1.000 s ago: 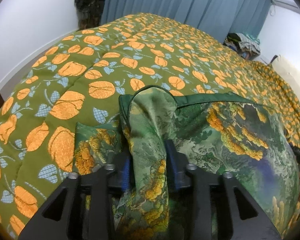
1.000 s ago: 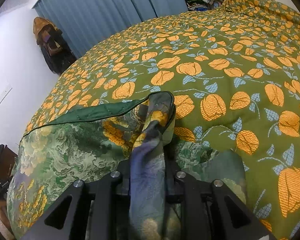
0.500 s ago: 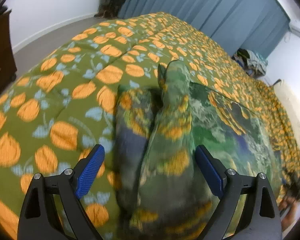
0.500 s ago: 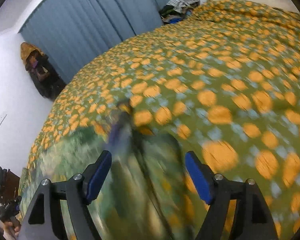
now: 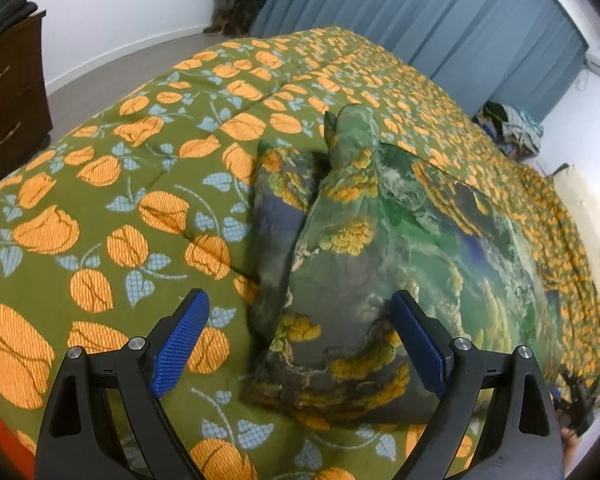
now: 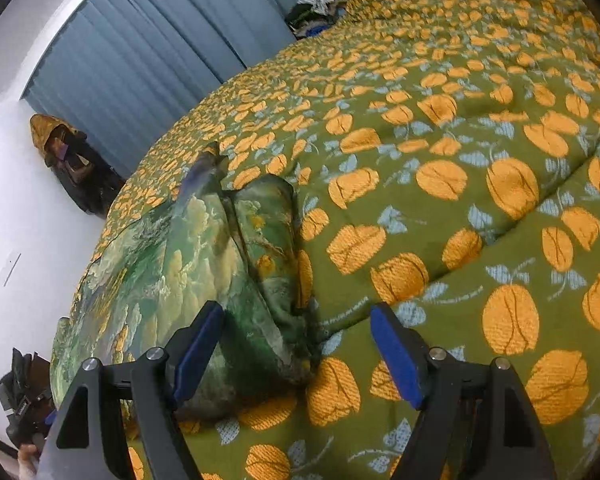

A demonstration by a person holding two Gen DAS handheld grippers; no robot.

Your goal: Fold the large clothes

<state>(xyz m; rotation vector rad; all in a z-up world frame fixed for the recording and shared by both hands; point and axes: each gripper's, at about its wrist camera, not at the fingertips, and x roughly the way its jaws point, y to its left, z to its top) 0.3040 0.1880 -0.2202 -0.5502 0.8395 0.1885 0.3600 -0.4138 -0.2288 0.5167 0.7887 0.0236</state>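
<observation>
At the bottom of the left wrist view, the left hand-held gripper (image 5: 298, 344) stands with its blue pads spread wide, pinching nothing; the near folded corner of the garment (image 5: 380, 248) lies on the bed between and just beyond them, touching neither pad. At the bottom of the right wrist view, the right hand-held gripper (image 6: 296, 354) is likewise spread and empty, with the garment's (image 6: 188, 276) near corner just past its left pad and bare quilt under the rest of the gap.

The garment is a large piece printed in greens, dark blue and yellow-orange. It lies on the quilt (image 5: 112, 208), an olive bedcover with orange fruit and pale blue leaves. In both views a raised ridge of cloth runs away from the camera to a point that stands up off the bed, with a narrower folded part beside it. From the left view the rest spreads flat to the right; from the right view it spreads to the left, toward the bed's edge.

Farther off, a dark wooden dresser (image 5: 12, 92) stands left of the bed in the left view. Blue curtains (image 5: 440, 28) hang along the far wall, a heap of clothes (image 5: 508, 128) lies near them, and a dark bundle (image 6: 76, 164) leans against the white wall.
</observation>
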